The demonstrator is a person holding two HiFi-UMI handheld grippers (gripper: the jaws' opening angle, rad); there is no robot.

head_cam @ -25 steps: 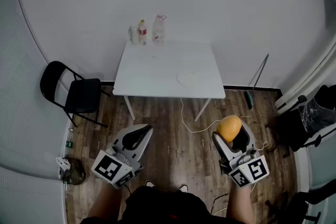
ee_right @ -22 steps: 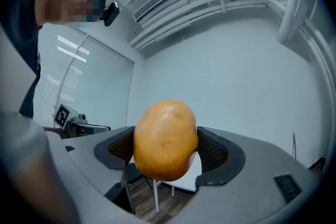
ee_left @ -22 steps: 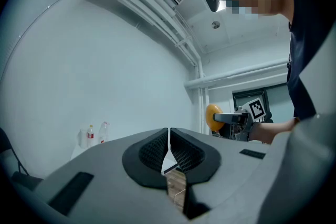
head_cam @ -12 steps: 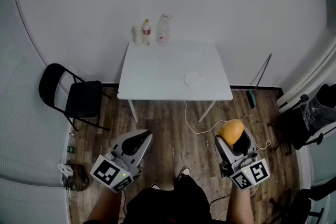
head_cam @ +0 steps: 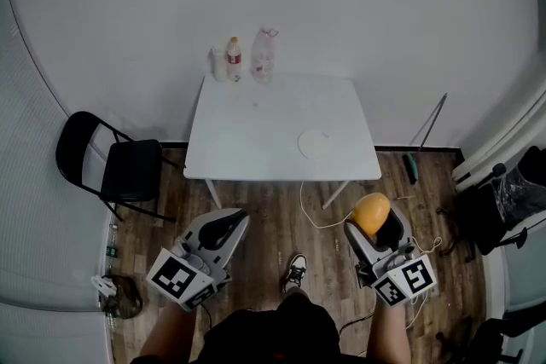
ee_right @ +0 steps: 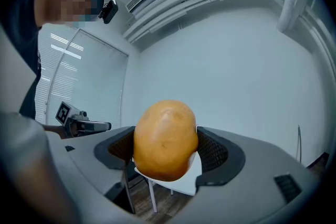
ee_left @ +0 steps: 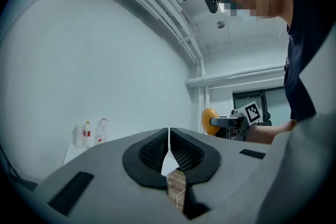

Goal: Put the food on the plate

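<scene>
My right gripper point(head_cam: 374, 222) is shut on an orange-brown potato point(head_cam: 372, 212), held low over the wooden floor in front of the white table point(head_cam: 256, 132). Seen from the right gripper view, the potato point(ee_right: 166, 139) fills the space between the two pads. A small white plate point(head_cam: 314, 144) lies on the table's near right part, well ahead of the potato. My left gripper point(head_cam: 223, 226) hangs at the lower left over the floor, jaws together and holding nothing; in the left gripper view the pads point(ee_left: 157, 152) meet at a thin seam.
Three bottles point(head_cam: 243, 59) stand at the table's far left edge. A black folding chair point(head_cam: 111, 168) stands left of the table. A white cable point(head_cam: 311, 205) trails on the floor under the table. Dark bags point(head_cam: 503, 200) sit at the right wall.
The table and plate have drifted slightly in the head view as the person steps; a foot now shows ahead. Both grippers keep their hold and state.
</scene>
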